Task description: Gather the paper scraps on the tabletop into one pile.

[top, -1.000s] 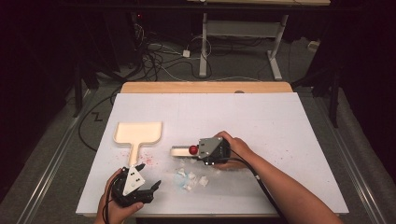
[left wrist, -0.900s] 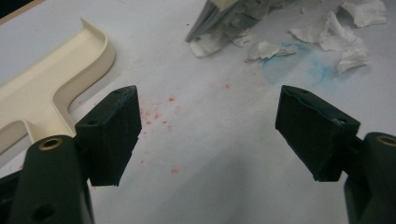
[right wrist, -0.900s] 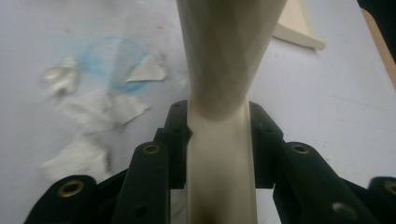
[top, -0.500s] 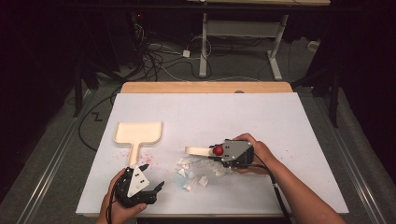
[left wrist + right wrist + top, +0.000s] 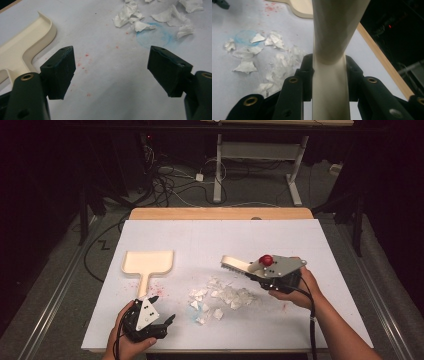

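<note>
The right claw [image 5: 255,270] is clamped tight on the cream handle of a small hand brush [image 5: 239,265], whose bristled head points toward the left of the high view and hangs just above the tabletop [image 5: 320,245], beyond the far right edge of a scatter of torn white paper scraps [image 5: 220,297]. In the right gripper view the brush handle [image 5: 329,82] runs straight up between the two black jaws, both pads pressed against its sides, with the paper scraps [image 5: 249,57] lying off to the left on the white surface. The left claw [image 5: 162,312] sits low at the near left part of the tabletop with its jaws spread wide and nothing between them; in the left gripper view the left claw [image 5: 112,72] frames bare white surface speckled with red flecks. A cream dustpan [image 5: 149,262] lies flat on the tabletop at the left, its handle pointing toward the person and ending just beside the left claw; its rim and handle also show in the left gripper view as the dustpan [image 5: 22,52] just left of the jaws. A faint blue ring [image 5: 153,36] marks the surface among the nearest paper scraps [image 5: 140,18]. The scraps lie between the dustpan and the brush, apart from both.
</note>
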The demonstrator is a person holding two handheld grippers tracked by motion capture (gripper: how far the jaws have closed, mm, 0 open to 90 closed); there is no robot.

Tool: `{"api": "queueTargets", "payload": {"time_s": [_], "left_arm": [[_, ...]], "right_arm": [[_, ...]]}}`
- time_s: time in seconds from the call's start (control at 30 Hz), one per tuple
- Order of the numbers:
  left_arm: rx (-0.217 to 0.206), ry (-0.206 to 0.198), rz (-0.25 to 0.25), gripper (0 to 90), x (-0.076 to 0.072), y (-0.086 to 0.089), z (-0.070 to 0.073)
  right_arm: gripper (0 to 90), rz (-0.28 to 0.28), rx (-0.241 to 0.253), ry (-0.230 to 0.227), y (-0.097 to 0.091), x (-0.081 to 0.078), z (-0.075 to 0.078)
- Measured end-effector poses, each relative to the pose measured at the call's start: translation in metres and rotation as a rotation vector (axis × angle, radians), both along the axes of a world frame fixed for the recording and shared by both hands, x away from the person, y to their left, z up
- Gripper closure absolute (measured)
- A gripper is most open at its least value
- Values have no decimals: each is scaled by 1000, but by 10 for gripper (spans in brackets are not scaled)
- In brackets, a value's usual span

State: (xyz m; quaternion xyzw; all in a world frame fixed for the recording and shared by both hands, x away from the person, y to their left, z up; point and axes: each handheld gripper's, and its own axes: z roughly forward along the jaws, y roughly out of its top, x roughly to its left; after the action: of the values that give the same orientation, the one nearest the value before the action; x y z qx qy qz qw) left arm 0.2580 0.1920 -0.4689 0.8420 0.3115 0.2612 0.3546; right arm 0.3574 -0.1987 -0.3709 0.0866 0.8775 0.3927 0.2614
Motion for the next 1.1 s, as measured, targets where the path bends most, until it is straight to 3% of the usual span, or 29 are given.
{"api": "queueTargets", "payload": {"time_s": [0.07,0.17,0.23,0.27,0.3,0.33,0.4,0.5,0.57,0.63,0.73,0.8,0.9,0.97,1.1], "left_arm": [[3,-1,0,214,0,-1,0],[4,-1,-3,215,0,-1,1],[3,-1,-4,214,0,-1,1],[2,-2,-6,214,0,-1,1],[2,-4,-7,214,-1,-1,1],[1,-6,-6,214,-1,-2,1],[-3,-6,-7,214,-1,-2,2],[-7,8,-7,214,1,-3,1],[1,3,-16,214,3,-4,1],[2,15,-18,214,3,-5,0],[1,18,-20,214,4,-6,0],[6,9,-21,214,4,-5,0],[3,20,-20,214,3,-4,-1],[5,19,-19,214,3,-4,-1],[5,17,-19,214,2,-3,0]], "right_arm": [[677,-49,-5,9,-9,-4,4],[677,-170,-13,41,-21,-7,1],[677,-265,-34,47,-30,-8,-6],[677,-372,-60,50,-37,-7,-15],[677,-372,-60,50,-37,-7,-15],[677,-444,-76,80,-42,-3,-23],[677,-487,-79,102,-41,-1,-31],[677,-504,-109,114,-34,3,-39],[677,-512,-103,132,-16,8,-47],[677,-512,-114,120,-9,8,-48],[676,-482,-133,119,18,5,-55],[676,-477,-135,119,23,4,-56],[676,-407,-142,107,40,-5,-56],[676,-366,-117,133,49,-10,-54],[676,-311,-111,140,61,-18,-54]]}}
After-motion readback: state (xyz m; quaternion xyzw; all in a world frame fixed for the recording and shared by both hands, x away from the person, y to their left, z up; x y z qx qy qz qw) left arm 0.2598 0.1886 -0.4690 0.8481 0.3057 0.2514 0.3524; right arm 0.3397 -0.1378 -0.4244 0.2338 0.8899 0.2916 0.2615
